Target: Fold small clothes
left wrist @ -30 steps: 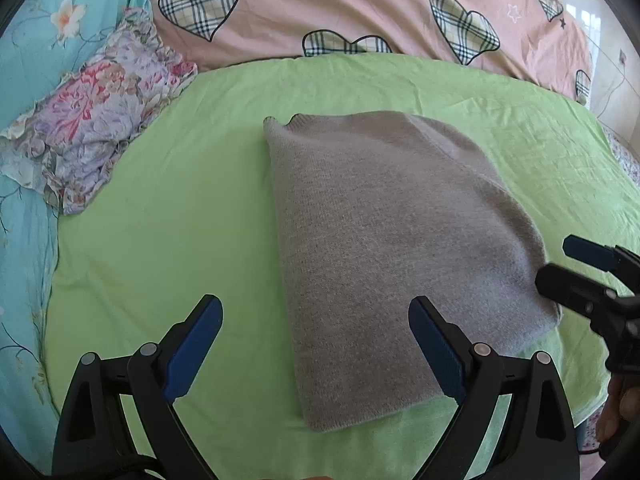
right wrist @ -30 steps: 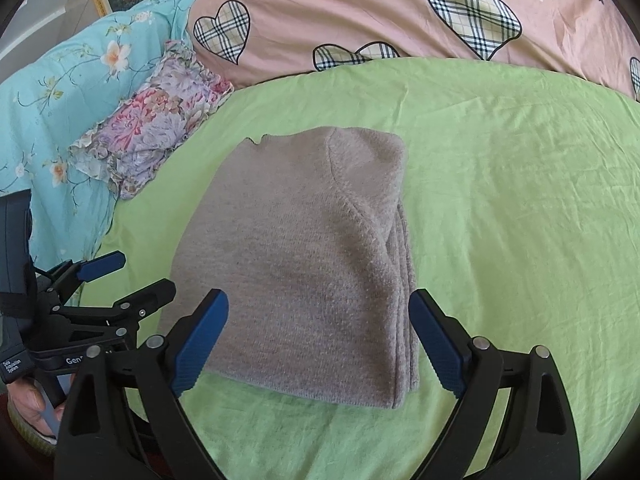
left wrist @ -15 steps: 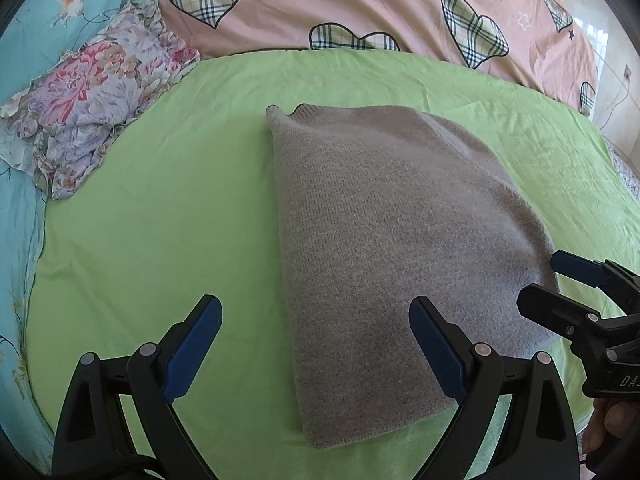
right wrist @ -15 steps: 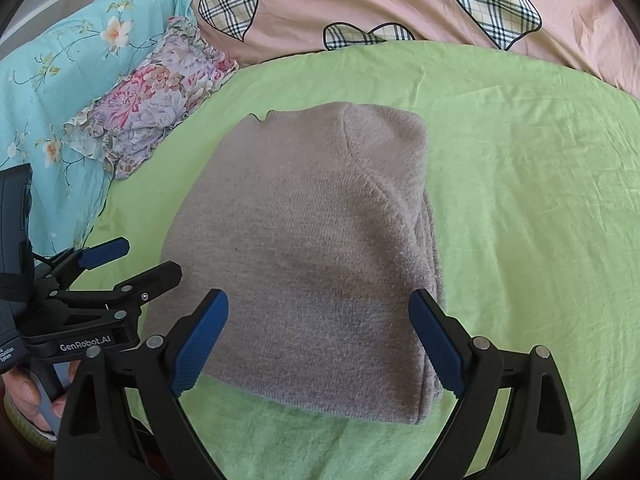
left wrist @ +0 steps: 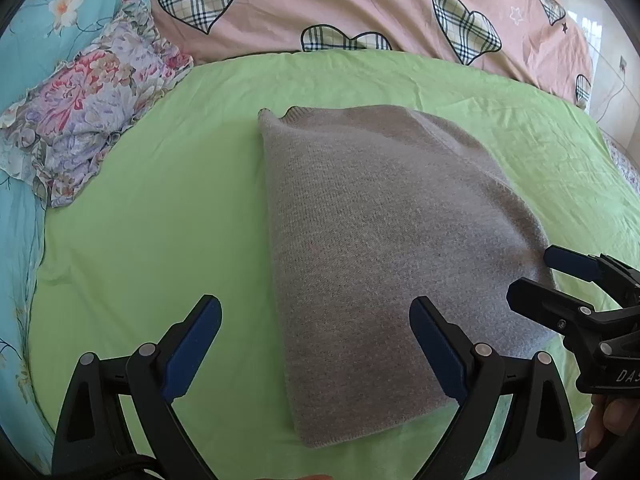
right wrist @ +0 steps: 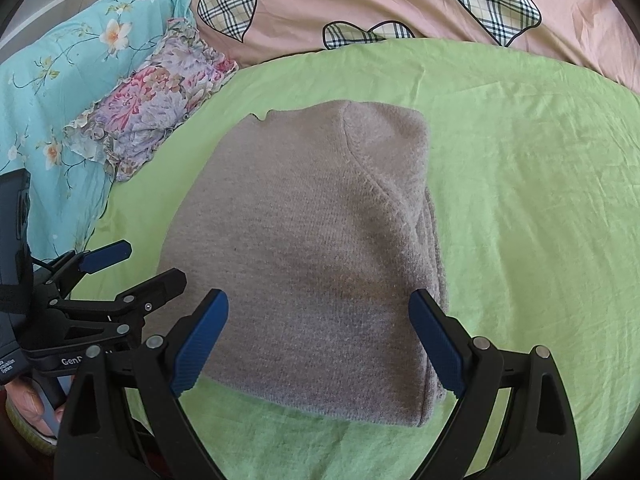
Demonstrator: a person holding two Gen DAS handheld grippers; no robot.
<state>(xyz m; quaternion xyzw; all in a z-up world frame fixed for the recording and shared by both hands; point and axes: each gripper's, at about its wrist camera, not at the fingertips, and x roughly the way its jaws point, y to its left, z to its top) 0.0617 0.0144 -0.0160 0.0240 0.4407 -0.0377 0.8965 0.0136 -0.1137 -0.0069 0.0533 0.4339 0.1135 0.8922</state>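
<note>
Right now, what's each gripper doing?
Left gripper: open, holding nothing.
Right gripper: open, holding nothing, above the grey sweater.

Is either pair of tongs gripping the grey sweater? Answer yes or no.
No: the left tongs and right tongs both stand open above the grey sweater, holding nothing.

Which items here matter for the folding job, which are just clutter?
In play:
grey knit sweater, already folded narrow
left gripper, open
right gripper, open
green sheet, work surface

Bystanders:
floral pillow
pink heart-print quilt
turquoise floral bedding
</note>
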